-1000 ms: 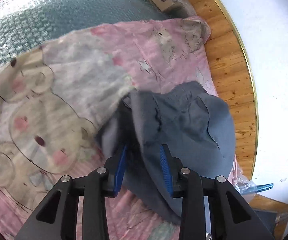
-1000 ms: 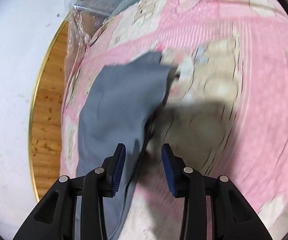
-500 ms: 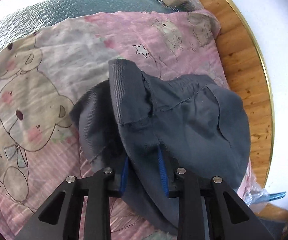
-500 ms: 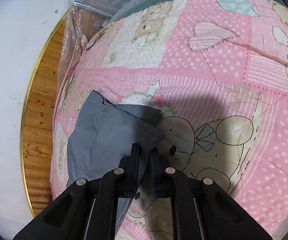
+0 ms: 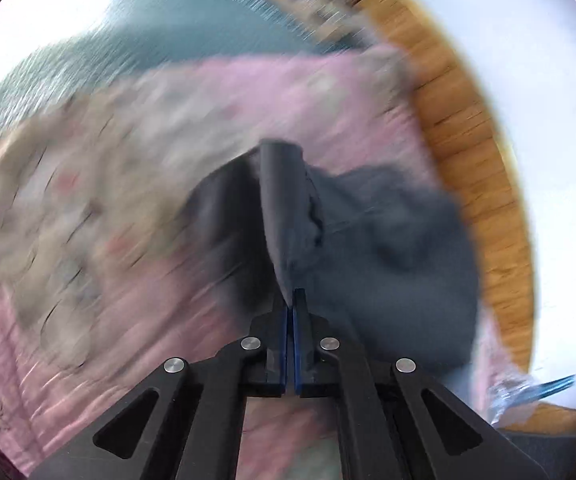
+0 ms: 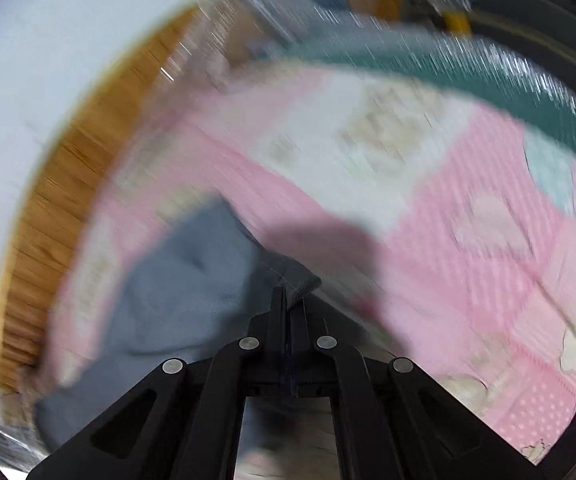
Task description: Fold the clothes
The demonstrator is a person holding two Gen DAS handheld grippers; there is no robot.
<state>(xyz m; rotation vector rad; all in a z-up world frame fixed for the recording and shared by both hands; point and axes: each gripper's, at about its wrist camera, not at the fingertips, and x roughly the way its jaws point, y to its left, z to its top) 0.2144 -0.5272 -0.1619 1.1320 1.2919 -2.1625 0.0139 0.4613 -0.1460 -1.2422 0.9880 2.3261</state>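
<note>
Left gripper (image 5: pixel 290 300): you are clamping the grey garment (image 5: pixel 387 240) above the pink blanket (image 5: pixel 88 320).
Right gripper (image 6: pixel 288 300): you are pinching its corner, near the blanket's edge.

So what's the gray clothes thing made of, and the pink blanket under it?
The gray garment looks like matte woven cloth, maybe cotton: it creases and shows stitched seams. The pink blanket looks like soft printed fabric with dots and stripes, possibly quilted; blur hides detail.

A pink bear-print quilt (image 6: pixel 427 240) covers the bed; grey garment (image 5: pixel 387 248) lies on it, ahead of the claw.
</note>
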